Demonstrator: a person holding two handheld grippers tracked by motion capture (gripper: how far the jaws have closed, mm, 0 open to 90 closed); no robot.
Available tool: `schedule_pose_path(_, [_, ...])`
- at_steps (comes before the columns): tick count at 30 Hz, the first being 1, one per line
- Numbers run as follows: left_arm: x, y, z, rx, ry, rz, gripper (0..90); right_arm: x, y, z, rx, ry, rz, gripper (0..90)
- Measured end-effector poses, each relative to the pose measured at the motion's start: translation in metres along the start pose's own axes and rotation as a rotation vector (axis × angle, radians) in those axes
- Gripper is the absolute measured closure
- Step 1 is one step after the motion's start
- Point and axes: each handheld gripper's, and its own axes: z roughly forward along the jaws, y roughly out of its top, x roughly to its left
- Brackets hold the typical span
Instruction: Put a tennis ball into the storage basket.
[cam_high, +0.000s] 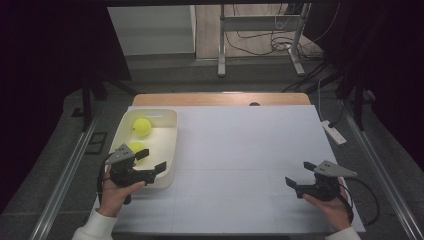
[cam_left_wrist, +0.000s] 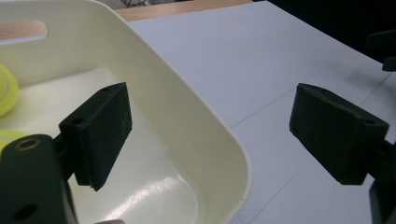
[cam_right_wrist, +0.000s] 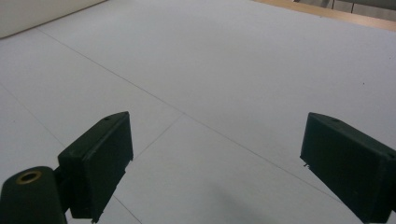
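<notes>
- Two fuzzy yellow-green tennis balls lay in a cream plastic rectangular tub (cam_high: 170, 131) at the left side of the table: the far tennis ball (cam_high: 142, 126) sat near the tub's back wall, the near tennis ball (cam_high: 136, 147) closer to the person, just beyond the left gripper.
- The left gripper (cam_high: 151, 161) hung at the tub's near right corner, its jaws apart with nothing pressed between them; in the left gripper view one jaw stood over the tub's inside and the other outside over the table, the tub's rim (cam_left_wrist: 219, 135) running between them.
- The right gripper (cam_high: 298, 174) rested in the person's right hand (cam_high: 331, 204) low over the right side of the table, well apart from the tub, its jaws wide apart with nothing in them.
- The table carried a smooth white board (cam_high: 250, 150) crossed by thin seam lines, with a strip of wooden tabletop (cam_high: 220, 99) showing along its far edge.
- The board between the tub and the right gripper lay bare (a broad stretch of open room).
- Beyond the table stood grey floor, a metal table frame (cam_high: 260, 30) with loose cables, and a white power strip (cam_high: 334, 132) on the floor at the right; the room's sides were dark.
- No writing could be read anywhere.
</notes>
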Motion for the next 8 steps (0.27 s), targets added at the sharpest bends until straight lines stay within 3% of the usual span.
schedule_pose_path(8, [-0.0021, 0.0001, 0.0040, 0.014, 0.006, 0.010, 14.2, -0.0013, 0.0004, 0.0001, -0.011, 0.009, 0.013, 9.2])
